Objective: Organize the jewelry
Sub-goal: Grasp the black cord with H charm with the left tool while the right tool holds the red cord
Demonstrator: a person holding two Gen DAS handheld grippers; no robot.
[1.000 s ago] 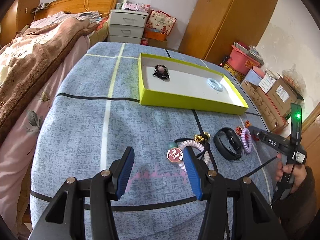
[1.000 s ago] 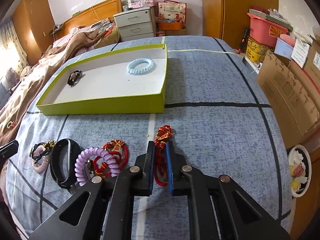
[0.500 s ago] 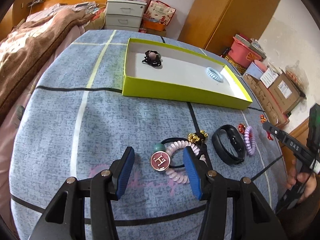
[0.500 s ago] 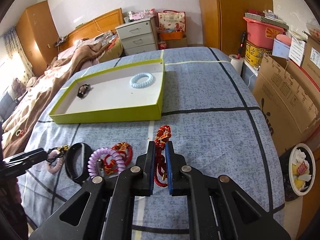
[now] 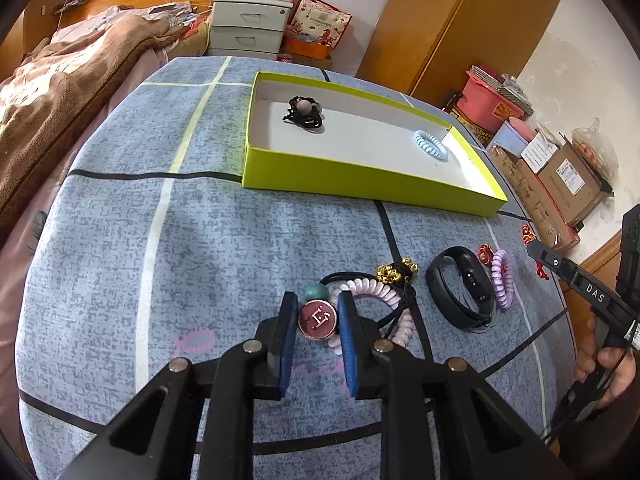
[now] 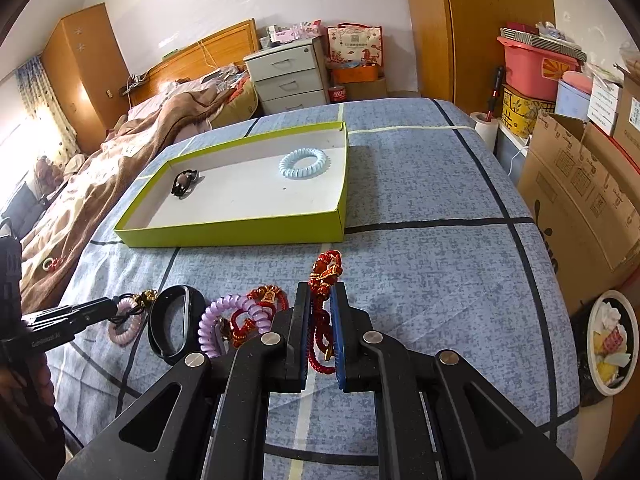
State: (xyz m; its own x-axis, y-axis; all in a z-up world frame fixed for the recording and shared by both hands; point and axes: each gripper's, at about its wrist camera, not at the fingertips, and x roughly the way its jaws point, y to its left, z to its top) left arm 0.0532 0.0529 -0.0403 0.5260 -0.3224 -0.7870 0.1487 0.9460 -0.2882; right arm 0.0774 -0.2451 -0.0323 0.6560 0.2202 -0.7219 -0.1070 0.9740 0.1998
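Your left gripper (image 5: 318,320) pinches the round maroon charm hair tie (image 5: 317,319) on the blue-grey bench (image 5: 224,248). Your right gripper (image 6: 320,336) clamps the red braided cord bracelet (image 6: 325,276), short of the lime-green cardboard tray (image 6: 240,236).

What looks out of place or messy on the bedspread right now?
Nothing is damaged or spilled. The only untidy spot is the heap by the left gripper: the pink coil hair tie, a black elastic and gold charms overlap, so the round charm may drag them along.
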